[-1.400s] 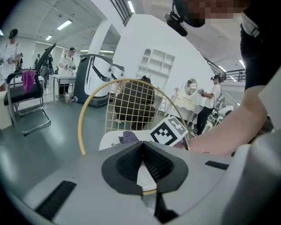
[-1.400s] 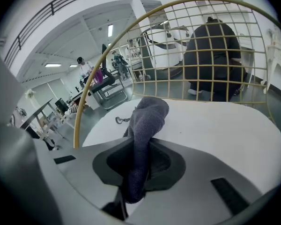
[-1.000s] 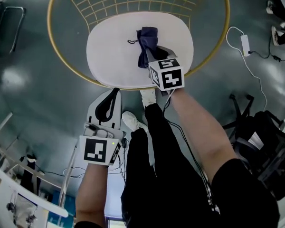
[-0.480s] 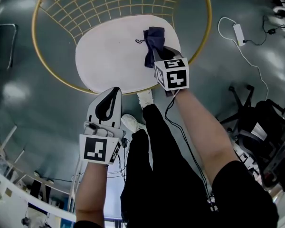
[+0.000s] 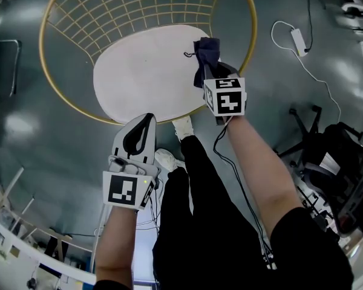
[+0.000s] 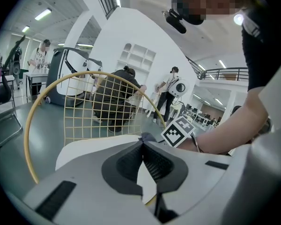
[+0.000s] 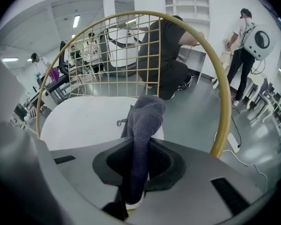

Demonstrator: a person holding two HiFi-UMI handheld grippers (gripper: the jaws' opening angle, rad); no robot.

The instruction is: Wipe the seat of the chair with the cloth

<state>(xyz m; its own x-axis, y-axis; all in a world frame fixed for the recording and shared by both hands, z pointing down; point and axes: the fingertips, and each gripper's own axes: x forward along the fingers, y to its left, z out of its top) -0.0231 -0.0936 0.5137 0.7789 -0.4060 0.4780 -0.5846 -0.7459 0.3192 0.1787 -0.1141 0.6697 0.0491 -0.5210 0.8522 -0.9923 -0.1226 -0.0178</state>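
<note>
A chair with a white oval seat (image 5: 145,71) and a gold wire-grid frame (image 5: 127,8) stands on the floor ahead. My right gripper (image 5: 213,70) is shut on a dark blue cloth (image 5: 204,56) at the seat's right edge; the cloth (image 7: 143,125) hangs bunched between the jaws over the seat (image 7: 79,116). My left gripper (image 5: 142,121) is held just off the seat's near edge, jaws together with nothing between them. From the left gripper view the seat (image 6: 93,144) lies beyond the shut left gripper (image 6: 142,146).
The person's legs and white shoes (image 5: 166,156) are below the seat. A white cable with an adapter (image 5: 297,38) lies on the floor at right. A dark office chair (image 5: 333,168) stands at right. Several people (image 7: 166,55) are behind the chair.
The right gripper with the cloth has slid rightward across the seat to its right edge. The left gripper has stayed put.
</note>
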